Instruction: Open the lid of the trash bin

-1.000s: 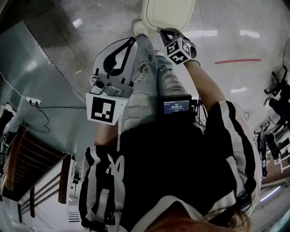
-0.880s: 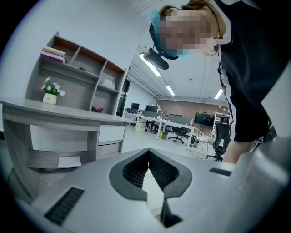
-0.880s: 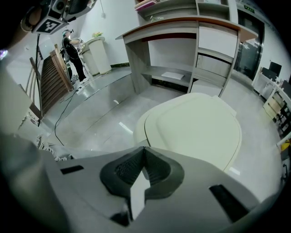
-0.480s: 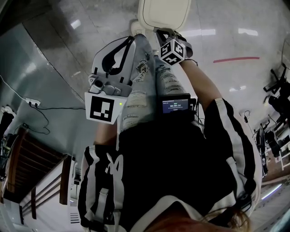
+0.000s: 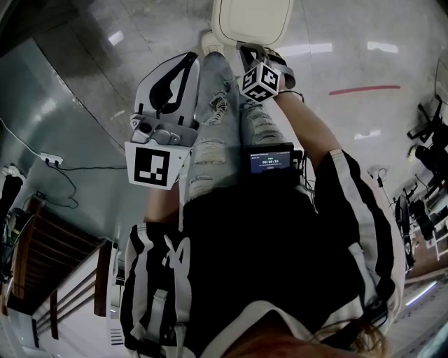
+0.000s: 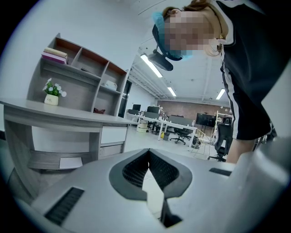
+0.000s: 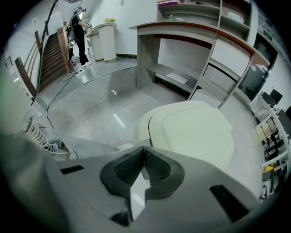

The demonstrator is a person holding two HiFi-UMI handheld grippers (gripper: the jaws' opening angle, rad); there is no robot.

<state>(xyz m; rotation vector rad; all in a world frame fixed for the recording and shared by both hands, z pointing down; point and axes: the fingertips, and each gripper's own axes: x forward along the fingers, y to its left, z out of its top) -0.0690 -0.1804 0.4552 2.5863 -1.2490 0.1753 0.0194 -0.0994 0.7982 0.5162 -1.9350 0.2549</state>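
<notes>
Both grippers are clenched on nothing. Off to the left of the bin (image 5: 252, 19), the left gripper (image 6: 148, 152) points out at the room. The right gripper (image 7: 144, 149) hovers at the bin's near edge. Beyond it the lid (image 7: 195, 129) lies flat and closed, the bin standing on the floor by the person's feet. With fingers clenched, the right may skid over the smooth lid or shove the bin away.

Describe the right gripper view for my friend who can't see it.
The right gripper, jaws shut and empty, points down at a cream trash bin whose lid is closed. It stands on a shiny grey floor, with a desk behind.
</notes>
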